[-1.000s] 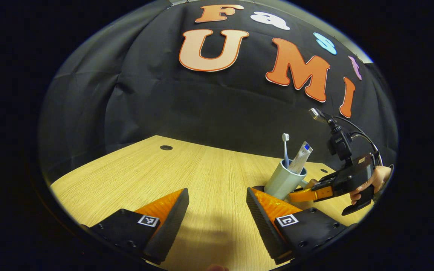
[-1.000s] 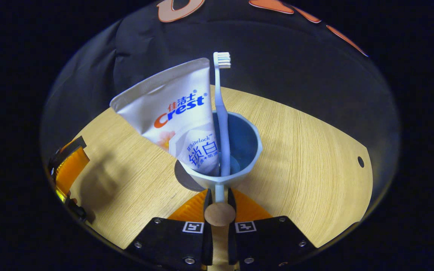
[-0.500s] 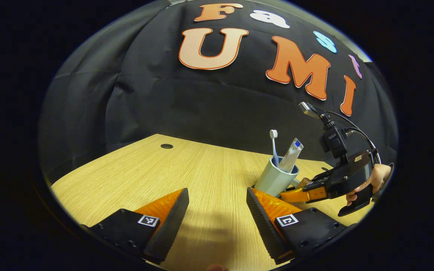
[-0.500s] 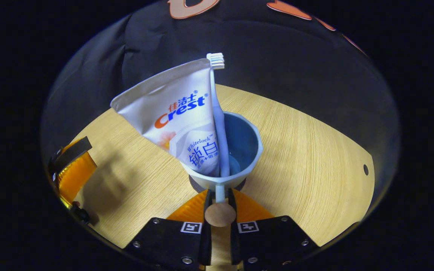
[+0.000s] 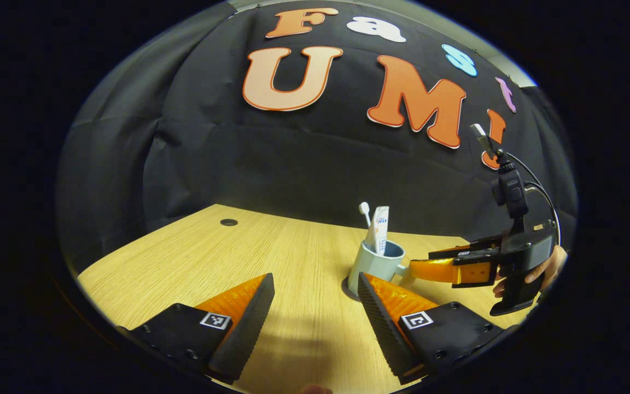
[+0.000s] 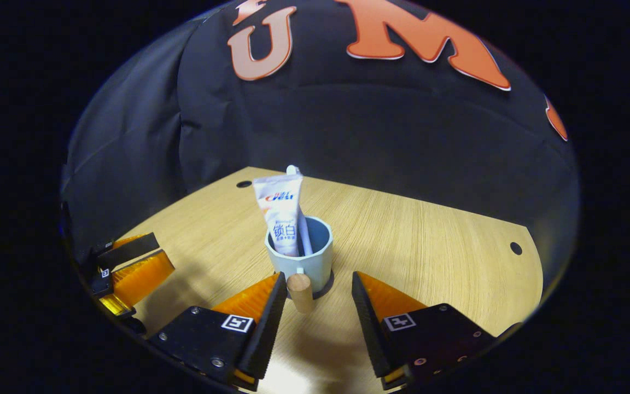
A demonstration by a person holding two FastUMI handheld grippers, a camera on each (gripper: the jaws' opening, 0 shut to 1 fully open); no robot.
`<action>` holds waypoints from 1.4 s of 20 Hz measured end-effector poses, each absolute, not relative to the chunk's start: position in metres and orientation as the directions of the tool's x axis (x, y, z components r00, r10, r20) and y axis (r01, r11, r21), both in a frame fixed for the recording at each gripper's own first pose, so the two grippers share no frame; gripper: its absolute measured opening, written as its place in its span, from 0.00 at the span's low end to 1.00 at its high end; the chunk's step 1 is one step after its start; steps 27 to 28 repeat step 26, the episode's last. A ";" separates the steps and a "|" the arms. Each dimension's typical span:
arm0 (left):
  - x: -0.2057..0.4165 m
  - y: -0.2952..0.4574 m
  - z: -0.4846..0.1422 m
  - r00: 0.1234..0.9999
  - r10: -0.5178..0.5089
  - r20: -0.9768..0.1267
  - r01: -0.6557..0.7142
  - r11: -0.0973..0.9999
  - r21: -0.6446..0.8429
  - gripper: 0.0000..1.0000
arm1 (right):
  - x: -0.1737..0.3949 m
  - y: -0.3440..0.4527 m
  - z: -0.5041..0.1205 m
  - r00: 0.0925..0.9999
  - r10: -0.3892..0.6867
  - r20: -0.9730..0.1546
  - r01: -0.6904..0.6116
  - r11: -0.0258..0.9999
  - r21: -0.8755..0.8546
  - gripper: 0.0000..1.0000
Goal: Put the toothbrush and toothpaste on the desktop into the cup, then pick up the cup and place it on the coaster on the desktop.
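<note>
The cup (image 6: 299, 257) stands on the coaster (image 6: 326, 288) with the toothbrush (image 5: 365, 210) and toothpaste (image 6: 282, 219) inside; the right gripper (image 6: 313, 314) has spread fingers beside its handle (image 6: 299, 291); the left gripper (image 5: 315, 314) is spread too; a careless move near the handle could tip the cup.

Black tongs (image 6: 312, 323), orange ribbed fingers (image 6: 252, 300), square coded markers, silver screws, black cable

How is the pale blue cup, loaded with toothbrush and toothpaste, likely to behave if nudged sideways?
The pale blue faceted cup probably tips rather than slides: the white toothpaste tube stands well above its rim, leaning to one side. It sits on a dark round coaster, which may add grip. Its wooden-tipped handle could catch a push and turn it.
</note>
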State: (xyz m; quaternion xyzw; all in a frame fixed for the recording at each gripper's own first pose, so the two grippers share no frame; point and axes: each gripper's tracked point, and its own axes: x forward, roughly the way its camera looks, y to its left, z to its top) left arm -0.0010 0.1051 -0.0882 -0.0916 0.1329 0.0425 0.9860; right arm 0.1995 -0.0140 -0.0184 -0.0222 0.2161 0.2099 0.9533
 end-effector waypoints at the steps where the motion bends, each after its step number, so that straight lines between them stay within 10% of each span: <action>1: 0.000 0.098 -0.081 0.965 0.054 -0.256 -0.099 0.981 -0.166 0.97 | 0.198 -0.023 -0.016 0.839 0.374 -0.394 -0.395 0.918 0.031 0.75; 13: -0.002 0.038 -0.018 0.998 0.012 -0.069 -0.018 0.997 -0.080 0.96 | 0.155 -0.123 0.033 0.979 0.197 -0.050 -0.196 0.980 0.007 0.84; 28: -0.008 0.000 -0.003 1.000 0.006 0.005 -0.005 0.999 -0.050 0.98 | 0.114 -0.183 0.035 0.993 0.114 0.023 -0.114 0.993 0.029 0.84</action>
